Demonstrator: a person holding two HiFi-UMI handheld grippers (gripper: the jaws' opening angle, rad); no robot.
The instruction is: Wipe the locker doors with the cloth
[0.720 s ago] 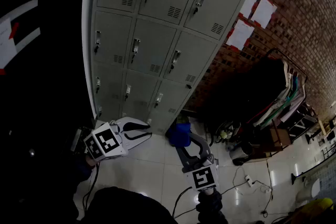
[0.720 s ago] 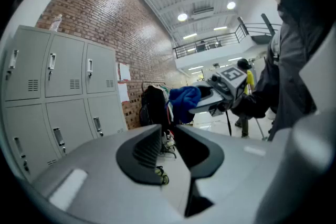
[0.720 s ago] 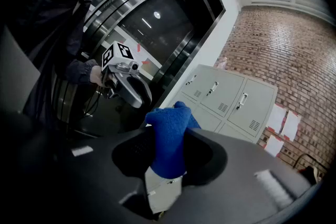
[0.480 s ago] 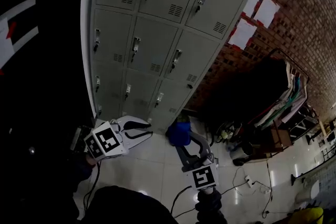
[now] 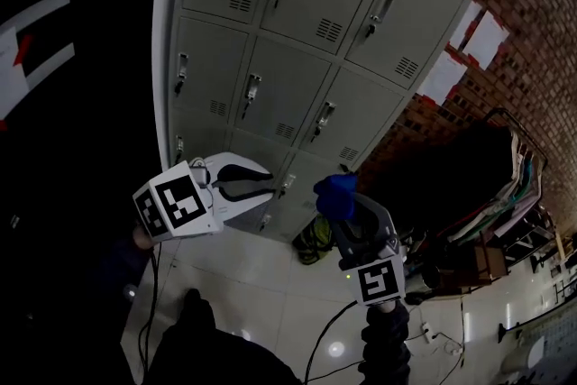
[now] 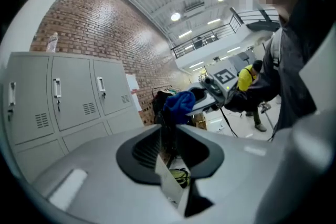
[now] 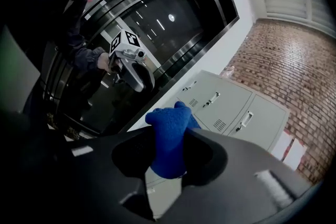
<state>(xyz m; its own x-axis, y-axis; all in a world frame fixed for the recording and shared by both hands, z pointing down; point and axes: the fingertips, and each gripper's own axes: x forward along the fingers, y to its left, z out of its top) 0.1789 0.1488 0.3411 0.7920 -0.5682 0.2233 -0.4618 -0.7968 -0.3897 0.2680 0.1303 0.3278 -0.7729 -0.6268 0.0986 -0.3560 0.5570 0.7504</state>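
Note:
A grey bank of lockers (image 5: 297,59) stands ahead, its doors closed, each with a handle and a vent. My right gripper (image 5: 341,205) is shut on a bunched blue cloth (image 5: 334,192) and holds it in front of the lower locker row, a little short of the doors. From the right gripper view the cloth (image 7: 168,131) bulges out between the jaws, with the lockers (image 7: 231,102) behind it. My left gripper (image 5: 268,184) hangs to the left of the cloth with its jaws shut and nothing in them. The left gripper view shows the cloth (image 6: 181,103) and the lockers (image 6: 63,102).
A brick wall (image 5: 523,4) with white sheets of paper (image 5: 473,45) runs to the right of the lockers. A rack of hanging clothes (image 5: 505,194) stands at the right. A yellow-green bundle (image 5: 315,239) and cables lie on the tiled floor. A person in yellow (image 6: 245,78) stands far off.
Both grippers have risen toward the lockers. The blue cloth has gone from near the floor up to the lower doors, and the left gripper now overlaps the bottom-left doors.

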